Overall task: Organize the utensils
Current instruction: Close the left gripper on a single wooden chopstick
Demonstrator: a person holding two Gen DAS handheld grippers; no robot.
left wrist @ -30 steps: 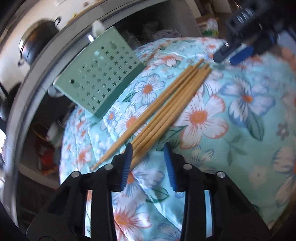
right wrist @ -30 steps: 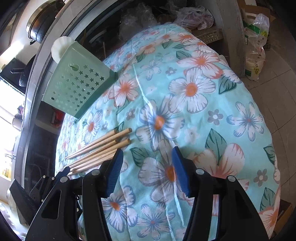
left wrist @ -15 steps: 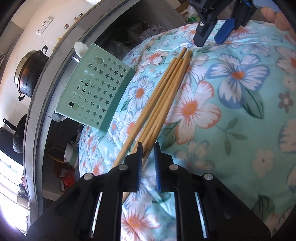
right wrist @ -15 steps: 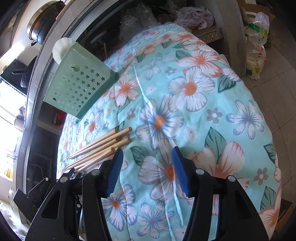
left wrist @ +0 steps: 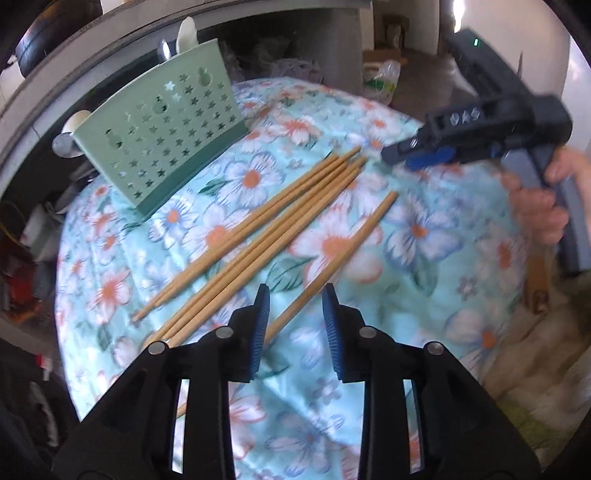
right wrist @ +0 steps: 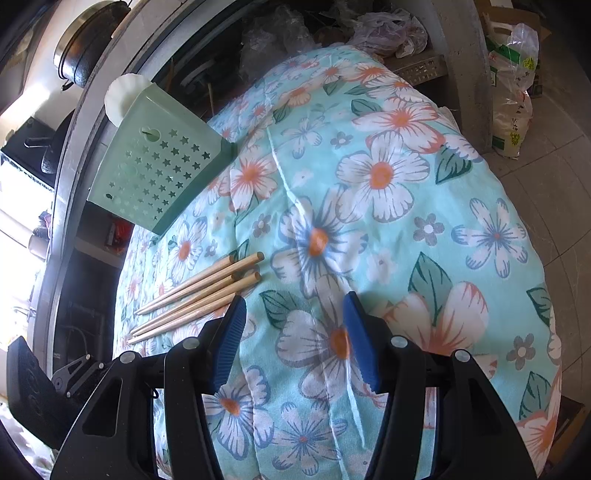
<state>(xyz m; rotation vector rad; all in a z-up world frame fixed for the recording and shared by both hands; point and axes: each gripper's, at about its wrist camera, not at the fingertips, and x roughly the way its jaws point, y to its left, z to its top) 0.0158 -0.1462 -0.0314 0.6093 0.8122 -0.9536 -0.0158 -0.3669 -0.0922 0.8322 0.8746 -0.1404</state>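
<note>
Several wooden chopsticks (left wrist: pixel 280 214) lie in a loose bundle on the floral tablecloth (left wrist: pixel 424 236). One chopstick (left wrist: pixel 354 240) lies apart to their right, its thin end running between the pads of my left gripper (left wrist: pixel 295 291). Those jaws are opening and the pads do not press on it. A green star-punched utensil holder (left wrist: pixel 162 147) stands at the table's far left edge. In the right wrist view the chopsticks' thick ends (right wrist: pixel 236 273) sit just left of my right gripper (right wrist: pixel 295 306), which stands open over bare cloth. The holder (right wrist: pixel 159 173) is farther back on the left.
A person's hand (left wrist: pixel 535 206) grips the right gripper's handle at the right. White spoons (left wrist: pixel 186 33) stick up behind the holder. A dark pot (right wrist: pixel 85 48) sits on the grey counter beyond. A plastic bag (right wrist: pixel 513 92) stands on the floor past the table's right side.
My left gripper closed on the bundle's thin ends, then opened and rose. One chopstick has swung out to the right of the others. The right gripper has kept still.
</note>
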